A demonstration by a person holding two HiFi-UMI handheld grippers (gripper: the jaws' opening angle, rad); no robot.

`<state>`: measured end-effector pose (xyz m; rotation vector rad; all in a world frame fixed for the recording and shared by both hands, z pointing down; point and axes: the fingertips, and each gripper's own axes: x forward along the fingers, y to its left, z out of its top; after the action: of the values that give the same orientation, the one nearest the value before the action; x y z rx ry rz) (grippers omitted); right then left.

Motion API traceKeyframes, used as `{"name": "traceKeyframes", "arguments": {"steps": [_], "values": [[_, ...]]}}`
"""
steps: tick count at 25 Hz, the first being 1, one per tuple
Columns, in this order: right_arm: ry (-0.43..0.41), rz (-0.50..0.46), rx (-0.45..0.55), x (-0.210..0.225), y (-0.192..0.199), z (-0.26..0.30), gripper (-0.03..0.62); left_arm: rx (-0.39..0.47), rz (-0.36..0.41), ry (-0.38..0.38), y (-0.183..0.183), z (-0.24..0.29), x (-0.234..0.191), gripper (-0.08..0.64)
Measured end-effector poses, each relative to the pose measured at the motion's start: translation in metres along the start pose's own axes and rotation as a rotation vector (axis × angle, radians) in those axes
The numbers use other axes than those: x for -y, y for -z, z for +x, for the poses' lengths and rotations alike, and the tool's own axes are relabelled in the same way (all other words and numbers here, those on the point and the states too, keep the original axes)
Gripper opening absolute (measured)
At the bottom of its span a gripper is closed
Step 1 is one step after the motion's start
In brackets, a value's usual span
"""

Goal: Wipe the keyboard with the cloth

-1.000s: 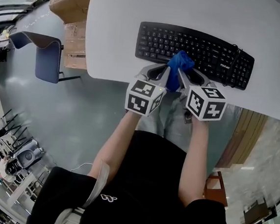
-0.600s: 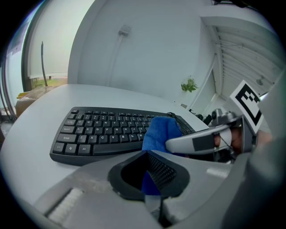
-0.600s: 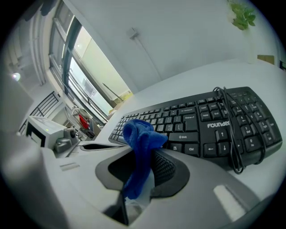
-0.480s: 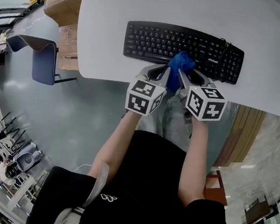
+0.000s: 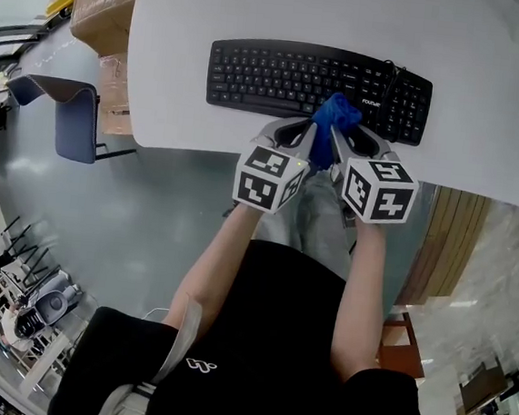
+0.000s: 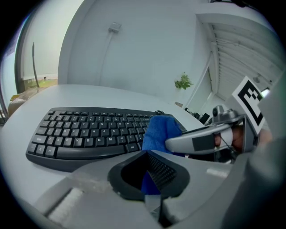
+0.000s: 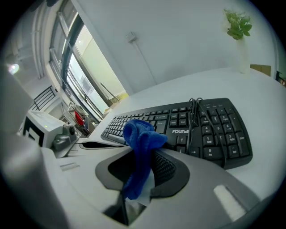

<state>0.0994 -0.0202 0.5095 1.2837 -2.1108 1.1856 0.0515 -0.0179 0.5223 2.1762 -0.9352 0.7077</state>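
Head view: black keyboard point(image 5: 319, 86) lying lengthwise left-to-right on white table point(image 5: 261, 6), coiled cable point(image 5: 392, 78) across its right end, further left in frame than a second ago; left gripper view: left gripper point(image 6: 152, 179) clamped on blue cloth point(image 6: 158, 132) bunched over near-edge keys; right gripper view: right gripper point(image 7: 140, 179) pinching same cloth.

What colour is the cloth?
Blue. The cloth shows best in the right gripper view.

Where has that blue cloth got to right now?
In the head view the bunched blue cloth sits at centre, pinched between the left gripper and the right gripper, over the near edge of the black keyboard on the white table.
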Motion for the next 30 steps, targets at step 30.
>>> {"name": "traceKeyframes", "arguments": {"steps": [30], "values": [[0.076, 0.04, 0.067, 0.083, 0.001, -0.067, 0.097, -0.004, 0.062, 0.058, -0.014, 0.05, 0.081, -0.002]]}}
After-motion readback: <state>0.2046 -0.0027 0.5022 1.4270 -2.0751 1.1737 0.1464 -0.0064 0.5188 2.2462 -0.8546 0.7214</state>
